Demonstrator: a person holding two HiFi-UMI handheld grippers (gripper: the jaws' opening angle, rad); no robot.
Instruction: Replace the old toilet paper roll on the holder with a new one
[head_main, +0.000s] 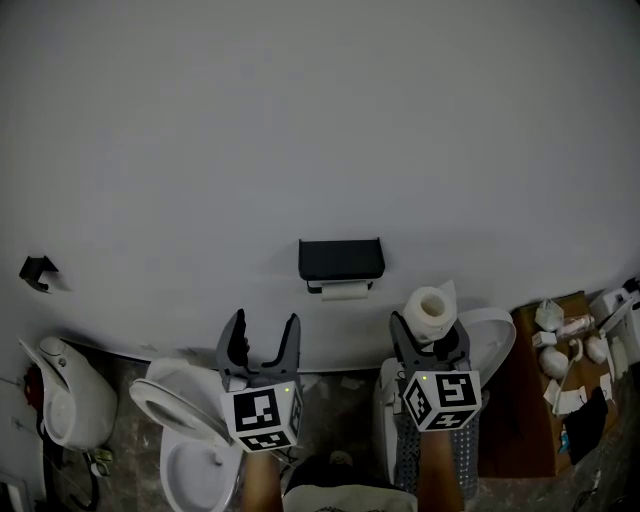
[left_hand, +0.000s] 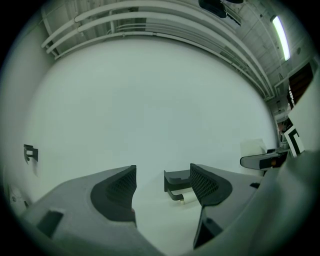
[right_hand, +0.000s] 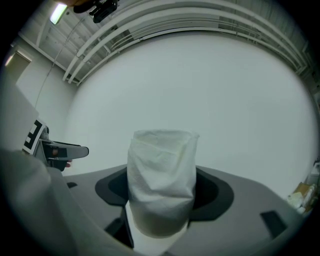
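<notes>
Floor (head_main: 335, 405), dark and mottled, lay nearest us, below the holder (head_main: 341, 258).

1. Left gripper (head_main: 265, 325): we logged it below and left of the holder, well short of it. Jaws released and wide apart, with nothing between the pads. In the left gripper view the holder showed through the gap, on the wall beyond.
2. Right gripper (head_main: 430, 338): below and right of the holder, level with the left one. Jaws clamped on the new roll (head_main: 430, 310), which stood upright between them with a loose sheet draped over its top.
3. White toilet (head_main: 185, 425): on the floor, below and left of the holder, beside the left gripper.
4. Brown board (head_main: 530, 420): far right of the holder, carrying small white and dark oddments too small for us to identify.
5. Holder: black, fixed to the plain white wall (head_main: 320, 130).
6. Old roll (head_main: 345, 291): we found it hanging directly under the holder, white and thin.
7. Black hook (head_main: 37, 270): on the wall, far left of the holder, at about its height.
</notes>
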